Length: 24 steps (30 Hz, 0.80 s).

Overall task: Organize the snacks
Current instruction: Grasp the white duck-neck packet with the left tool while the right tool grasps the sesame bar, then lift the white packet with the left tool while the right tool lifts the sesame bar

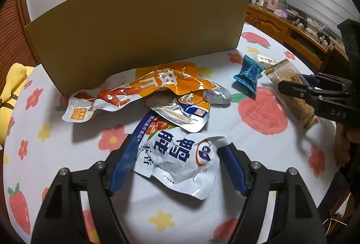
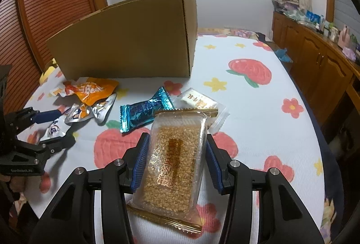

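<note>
**Sorting snacks beside the cardboard box: stock and hazards**

Listing what we hold and what we straddle, item by item.

Left tool point(image 1: 177, 163): blue pads apart, nothing pressed. The white pouch with blue lettering point(image 1: 180, 158) lies flat on the flowered bedspread point(image 1: 265, 145) between the pads, its left edge touching or nearly touching the left pad, a clear gap on the right.

Right tool point(image 2: 176, 159): we judge it clamped on the sesame bar point(image 2: 174, 161), a clear wrapper with gold sealed ends. The left pad sits against the wrapper's side; on the right we cannot tell whether the pad touches film or merely stands beside it.

Ahead of the left tool: a silver-and-orange pouch point(image 1: 182, 113), its edge overlapping the white pouch's far end, and above that an orange pouch point(image 1: 144, 88) leaning at the foot of the cardboard box point(image 1: 139, 25).

Ahead of the right tool: a blue foil sweet point(image 2: 144, 112) and a white wrapped sweet point(image 2: 198, 101), which the bar's far end overlaps.

Risks, as we judge them:
- Closing the left tool could crumple the slack white pouch instead of gripping it, or drag the silver pouch along.
- The bar's smooth film may slide if only one pad bears.
- Lifting the bar could flick the white sweet away.
- The box wall stands high; a low carry could strike it.
</note>
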Tool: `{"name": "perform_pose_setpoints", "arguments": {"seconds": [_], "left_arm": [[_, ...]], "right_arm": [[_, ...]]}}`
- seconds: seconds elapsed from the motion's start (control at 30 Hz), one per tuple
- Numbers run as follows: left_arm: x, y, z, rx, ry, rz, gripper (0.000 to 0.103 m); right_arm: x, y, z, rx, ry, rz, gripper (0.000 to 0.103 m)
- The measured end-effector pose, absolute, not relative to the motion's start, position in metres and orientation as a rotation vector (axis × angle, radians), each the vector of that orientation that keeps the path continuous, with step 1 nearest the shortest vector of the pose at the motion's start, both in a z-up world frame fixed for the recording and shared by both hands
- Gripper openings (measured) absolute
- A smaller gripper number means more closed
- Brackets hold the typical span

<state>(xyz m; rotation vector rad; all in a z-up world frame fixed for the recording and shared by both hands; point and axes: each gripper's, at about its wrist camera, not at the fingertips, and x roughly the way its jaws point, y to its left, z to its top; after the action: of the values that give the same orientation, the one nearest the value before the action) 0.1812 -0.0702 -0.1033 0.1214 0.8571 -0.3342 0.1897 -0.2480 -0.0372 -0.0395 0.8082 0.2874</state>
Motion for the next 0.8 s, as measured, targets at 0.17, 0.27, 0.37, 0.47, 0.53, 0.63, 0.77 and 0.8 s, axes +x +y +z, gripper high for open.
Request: {"name": "perform_pose_setpoints", "arguments": {"seconds": [0.17,0.27,0.37,0.47,0.53,0.63,0.77,0.8], "left_arm": [[0.171,-0.062,-0.101,0.118,0.849,-0.353,0.057],[0.163,-0.053,-0.098,0.094,0.844,-0.362,0.055],[0.157,-0.046,-0.093,0.068,0.834,-0.362,0.050],[0.150,-0.042,-0.088,0.055,0.816,-0.360,0.041],[0.146,-0.040,-0.085,0.055,0.803,-0.355,0.037],[0.140,-0.036,-0.079,0.045,0.780,-0.349,0.030],[0.139,-0.029,-0.075,0.021,0.767,-0.341,0.027],[0.138,-0.026,-0.074,0.012,0.761,-0.335,0.027]], "right_arm": [[0.189,-0.247,-0.037,-0.055,0.798,0.283,0.049],[0.188,-0.246,-0.037,-0.058,0.795,0.282,0.049],[0.187,-0.245,-0.037,-0.060,0.793,0.282,0.049],[0.187,-0.245,-0.037,-0.062,0.792,0.282,0.049],[0.188,-0.245,-0.037,-0.061,0.792,0.282,0.049],[0.187,-0.245,-0.037,-0.062,0.793,0.283,0.049],[0.186,-0.244,-0.038,-0.065,0.792,0.283,0.049],[0.186,-0.244,-0.038,-0.066,0.791,0.283,0.049]]}}
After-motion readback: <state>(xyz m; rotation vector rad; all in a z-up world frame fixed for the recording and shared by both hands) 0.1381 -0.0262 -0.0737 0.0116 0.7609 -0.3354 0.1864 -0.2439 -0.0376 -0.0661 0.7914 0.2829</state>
